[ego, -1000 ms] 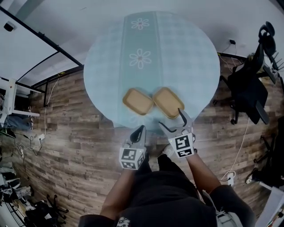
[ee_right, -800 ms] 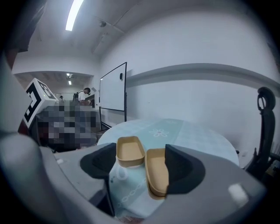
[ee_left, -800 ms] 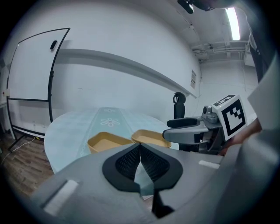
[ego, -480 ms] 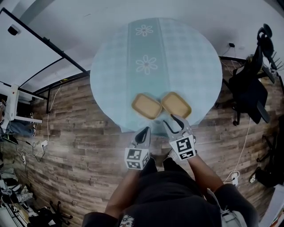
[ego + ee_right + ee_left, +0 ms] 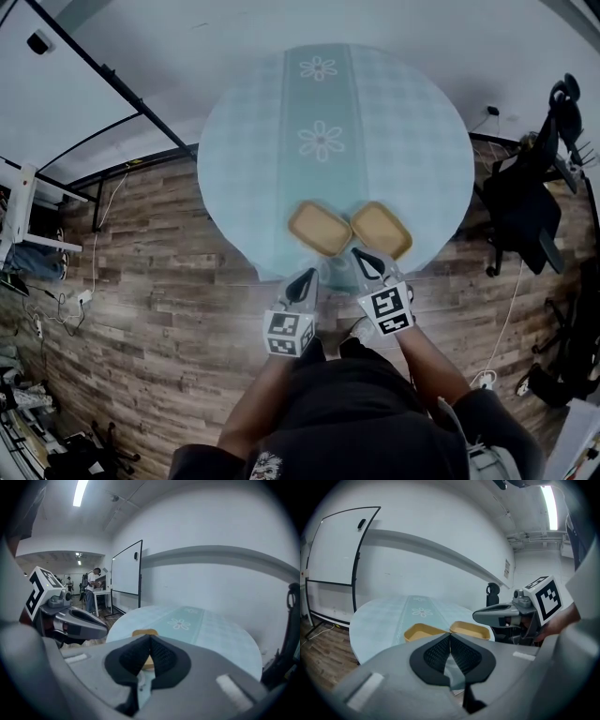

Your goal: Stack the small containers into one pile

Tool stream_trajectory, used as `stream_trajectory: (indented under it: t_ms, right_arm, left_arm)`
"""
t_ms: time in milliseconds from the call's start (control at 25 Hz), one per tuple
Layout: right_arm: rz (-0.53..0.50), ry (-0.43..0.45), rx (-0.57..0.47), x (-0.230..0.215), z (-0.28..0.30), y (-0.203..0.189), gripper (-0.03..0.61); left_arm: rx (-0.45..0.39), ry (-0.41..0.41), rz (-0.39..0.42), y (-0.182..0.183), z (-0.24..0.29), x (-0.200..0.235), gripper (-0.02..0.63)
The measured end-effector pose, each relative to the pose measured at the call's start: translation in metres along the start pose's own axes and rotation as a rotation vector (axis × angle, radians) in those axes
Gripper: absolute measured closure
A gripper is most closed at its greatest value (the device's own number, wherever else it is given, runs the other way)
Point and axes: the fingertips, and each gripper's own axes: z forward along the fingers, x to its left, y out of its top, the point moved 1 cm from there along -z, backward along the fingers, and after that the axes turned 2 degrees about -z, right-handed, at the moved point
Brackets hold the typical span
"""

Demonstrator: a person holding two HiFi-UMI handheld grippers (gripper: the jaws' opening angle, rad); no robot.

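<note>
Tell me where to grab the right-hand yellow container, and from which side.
Pinch its near rim, inside and outside the wall, coming from the person's side. The right container is a shallow open tray lying flat by the table edge, so the thin wall is probably the best hold; the other container crowds its left.

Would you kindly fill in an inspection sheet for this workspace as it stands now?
Surface: round table under a pale checked cloth with a flower strip.
Job's things: left container and right container, both tan, side by side near the table's near edge, not stacked.
Clutter: nothing seen on the table.
Grippers: left gripper shut, empty; right gripper jaws have just closed, nothing between them.
Cables: cables trail across the wooden floor on both sides.
Surroundings: whiteboard to the left, office chair to the right.
</note>
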Motion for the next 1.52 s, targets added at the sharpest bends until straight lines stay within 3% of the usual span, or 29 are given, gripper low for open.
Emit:
stream_trajectory:
  t_ms: [400,560,960,1120,1200,1400,1520]
  right_arm:
    - [-0.014,0.079,0.12,0.016,0.023,-0.006,0.571]
    - [-0.01,0.103,0.148,0.019,0.034,-0.006,0.53]
    - [-0.048,0.162,0.216,0.029,0.067,-0.004,0.303]
    - [-0.054,0.168,0.262,0.03,0.083,-0.009,0.154]
    - [-0.054,0.185,0.299,0.031,0.092,-0.014,0.11]
    - [-0.087,0.235,0.435,0.034,0.11,-0.028,0.038]
    - [-0.109,0.258,0.5,0.034,0.122,-0.036,0.032]
  left_arm:
    - [-0.01,0.004,-0.016,0.0,-0.011,0.02,0.607]
    - [-0.011,0.013,-0.027,0.0,-0.013,0.031,0.607]
    - [-0.019,0.032,-0.045,0.002,-0.012,0.052,0.607]
    - [-0.015,0.035,-0.053,0.003,-0.013,0.058,0.607]
    - [-0.018,0.038,-0.056,0.005,-0.013,0.061,0.607]
    - [-0.034,0.054,-0.061,0.005,-0.014,0.071,0.607]
    - [-0.033,0.059,-0.064,0.003,-0.014,0.075,0.607]
